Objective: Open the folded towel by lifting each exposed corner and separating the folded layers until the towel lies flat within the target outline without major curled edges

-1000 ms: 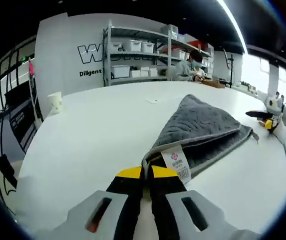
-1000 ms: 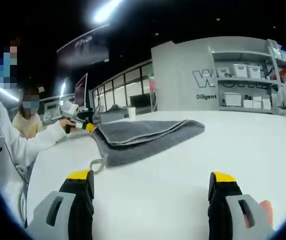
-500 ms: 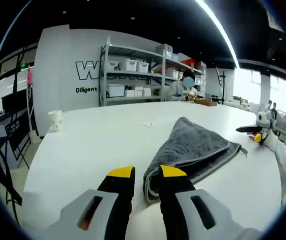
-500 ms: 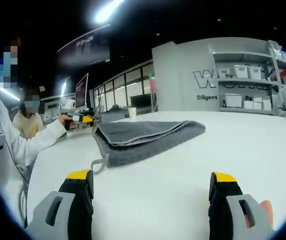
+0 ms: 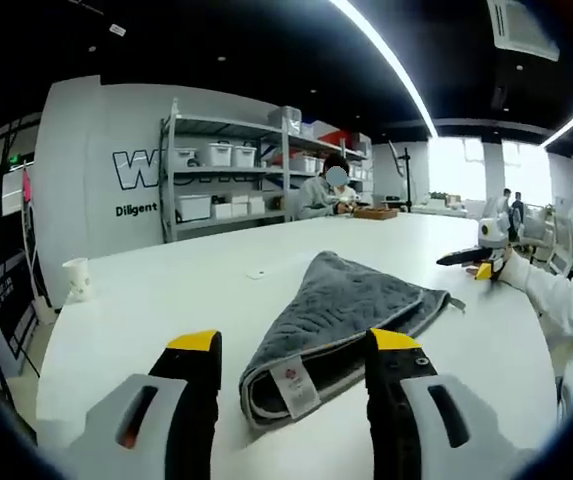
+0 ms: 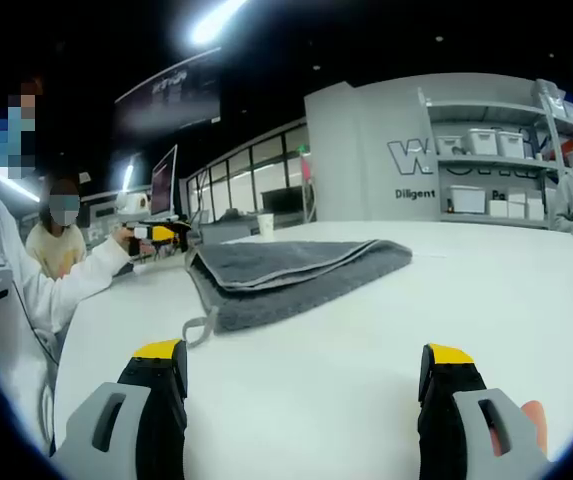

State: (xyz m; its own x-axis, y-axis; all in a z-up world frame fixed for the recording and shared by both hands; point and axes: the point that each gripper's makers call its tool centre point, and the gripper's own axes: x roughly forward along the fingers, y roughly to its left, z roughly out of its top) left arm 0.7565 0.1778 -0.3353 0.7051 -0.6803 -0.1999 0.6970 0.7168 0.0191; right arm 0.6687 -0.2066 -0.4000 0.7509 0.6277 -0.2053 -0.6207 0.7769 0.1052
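Note:
A grey quilted towel (image 5: 346, 298) lies folded on the white table (image 5: 146, 300), its layered edges stacked. Its near corner, with a white label (image 5: 294, 385), rests between the jaws of my left gripper (image 5: 294, 345), which stands wide open and holds nothing. In the right gripper view the same towel (image 6: 296, 270) lies ahead, with a small loop (image 6: 194, 328) at its near corner. My right gripper (image 6: 306, 355) is open over bare table, short of the towel. The right gripper (image 5: 471, 260) also appears at the towel's far side, and the left gripper (image 6: 158, 234) beyond the towel's left end.
A paper cup (image 5: 76, 277) stands near the table's left edge, also seen as a cup (image 6: 264, 226) behind the towel. A small paper scrap (image 5: 256, 273) lies mid-table. Shelves with white bins (image 5: 216, 180) and a seated person (image 5: 328, 192) are far behind. A white sleeve (image 6: 66, 285) reaches in.
My left gripper was shut on the towel's labelled corner, then opened wide and let it go; the corner now lies on the table. The left view has shifted. The right gripper stayed still.

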